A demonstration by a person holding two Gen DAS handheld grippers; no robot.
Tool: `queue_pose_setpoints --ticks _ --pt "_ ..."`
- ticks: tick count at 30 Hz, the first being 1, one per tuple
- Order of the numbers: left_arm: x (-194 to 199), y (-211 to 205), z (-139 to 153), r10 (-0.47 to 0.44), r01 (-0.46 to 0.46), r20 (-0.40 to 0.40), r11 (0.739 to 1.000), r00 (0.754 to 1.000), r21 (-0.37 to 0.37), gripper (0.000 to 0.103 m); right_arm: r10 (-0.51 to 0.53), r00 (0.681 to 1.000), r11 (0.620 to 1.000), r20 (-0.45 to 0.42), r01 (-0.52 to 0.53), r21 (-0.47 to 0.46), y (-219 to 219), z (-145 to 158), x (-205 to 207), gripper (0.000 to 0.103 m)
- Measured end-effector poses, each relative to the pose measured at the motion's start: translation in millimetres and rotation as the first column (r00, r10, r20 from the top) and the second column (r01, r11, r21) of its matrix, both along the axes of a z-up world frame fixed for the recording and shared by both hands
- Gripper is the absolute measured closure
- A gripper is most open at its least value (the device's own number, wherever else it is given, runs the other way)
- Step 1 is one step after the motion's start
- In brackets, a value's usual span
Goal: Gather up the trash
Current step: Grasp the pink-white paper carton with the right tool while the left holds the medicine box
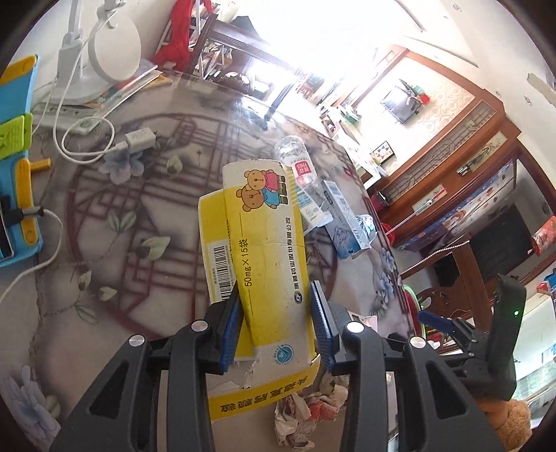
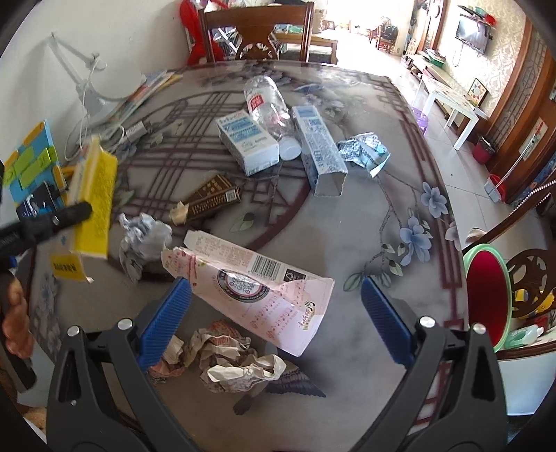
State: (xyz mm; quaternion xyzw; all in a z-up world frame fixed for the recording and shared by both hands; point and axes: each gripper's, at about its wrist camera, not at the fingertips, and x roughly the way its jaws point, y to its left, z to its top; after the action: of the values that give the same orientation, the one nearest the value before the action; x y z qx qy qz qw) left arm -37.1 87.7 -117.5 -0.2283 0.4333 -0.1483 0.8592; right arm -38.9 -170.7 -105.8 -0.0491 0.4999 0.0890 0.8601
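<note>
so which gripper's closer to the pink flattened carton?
Right. The right gripper hangs open directly over the pink carton; the left gripper, off to its side, holds the yellow box.

Daylight is flooding a living and dining room from the far end.

A glass-topped table [image 2: 410, 167] with a floral and lattice pattern is filling the foreground, and a dark wooden chair [image 2: 257, 31] is standing at its far edge. A white wall [image 2: 114, 38] is running along the left. Pale floor tiles [image 2: 465, 180] are stretching to the right, where a low white side table [image 2: 451, 101] is sitting beside patterned wallpaper [image 2: 504, 52] and wood panelling [image 1: 448, 146]. A television [image 2: 473, 29] is hanging on that wall.
</note>
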Motion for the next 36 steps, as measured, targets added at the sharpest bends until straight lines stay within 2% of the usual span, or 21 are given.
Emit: queue_pose_setpoints --ticks 3,10,15,18,21,26,27,28,30,33,36 --pt "1 0 0 0.009 -0.009 -0.002 1.000 1.000 0.003 0.069 0.012 1.000 1.000 -0.009 -0.012 -0.005 3 -4 2 0.007" --pt "15 -11 0 0.049 -0.042 -0.052 0.991 0.997 0.130 0.068 0.034 0.999 0.999 -0.017 -0.035 -0.031 10 -9 5 0.007" --pt "19 -15 1 0.055 -0.048 -0.048 0.989 0.997 0.138 0.067 0.055 0.998 0.996 -0.022 -0.056 -0.066 18 -14 8 0.007" --pt "20 -16 0 0.053 -0.045 -0.054 0.990 0.997 0.137 0.067 0.101 0.994 0.989 -0.031 -0.104 -0.109 30 -21 10 0.007" --pt "19 -17 0 0.048 -0.040 -0.053 0.989 0.997 0.143 0.067 0.173 0.984 0.968 -0.051 -0.179 -0.174 48 -33 10 0.007" --pt "18 -16 0 0.058 -0.049 -0.050 0.987 0.997 0.151 0.067 0.271 0.960 0.902 -0.068 -0.278 -0.330 77 -57 11 0.008" --pt "17 -15 0 0.061 -0.053 -0.048 0.987 0.997 0.152 0.067 0.283 0.956 0.891 -0.071 -0.290 -0.350 80 -60 11 0.015" --pt "17 -14 1 0.063 -0.055 -0.046 0.987 0.997 0.152 0.067 0.299 0.951 0.878 -0.080 -0.307 -0.368 84 -65 11 0.030" --pt "16 -14 2 0.065 -0.058 -0.041 0.986 0.997 0.157 0.067 0.311 0.947 0.860 -0.083 -0.317 -0.401 87 -69 10 0.045" --pt "17 -16 2 0.062 -0.054 -0.041 0.986 0.997 0.160 0.067 0.322 0.946 0.851 -0.035 -0.306 -0.427 87 -62 7 0.059" --pt "19 -20 3 0.050 -0.043 -0.041 0.986 0.998 0.163 0.067 0.320 0.947 0.846 0.038 -0.268 -0.462 83 -49 2 0.061"
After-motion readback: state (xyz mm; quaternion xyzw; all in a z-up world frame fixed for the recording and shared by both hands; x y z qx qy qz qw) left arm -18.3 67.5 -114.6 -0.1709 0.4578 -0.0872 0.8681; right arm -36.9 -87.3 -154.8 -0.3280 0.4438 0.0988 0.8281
